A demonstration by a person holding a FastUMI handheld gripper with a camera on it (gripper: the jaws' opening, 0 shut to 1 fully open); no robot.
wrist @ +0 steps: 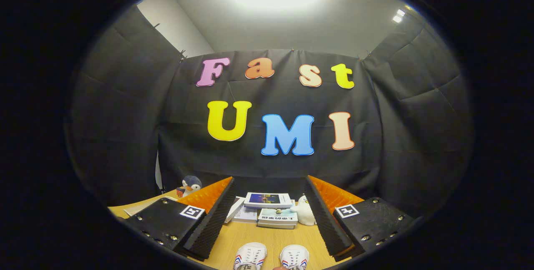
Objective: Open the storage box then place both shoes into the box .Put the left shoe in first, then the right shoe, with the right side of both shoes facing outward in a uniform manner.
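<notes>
Bottom centre: pair of white canvas shoes (271, 257) on wooden table (275, 236).
Gripper (269, 211): fingers spread wide, holding nothing.
Beyond fingers: stacked books (267, 209).

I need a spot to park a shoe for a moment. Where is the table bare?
Bare wood lies between the two white shoes and the stack of books, within the open gripper. Farther back is crowded: books, a white plush beside them, a penguin plush off left.

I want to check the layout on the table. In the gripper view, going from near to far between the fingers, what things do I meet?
Pair of white shoes nearest, between the open fingers → bare wooden table → stack of books → black cloth wall.
</notes>
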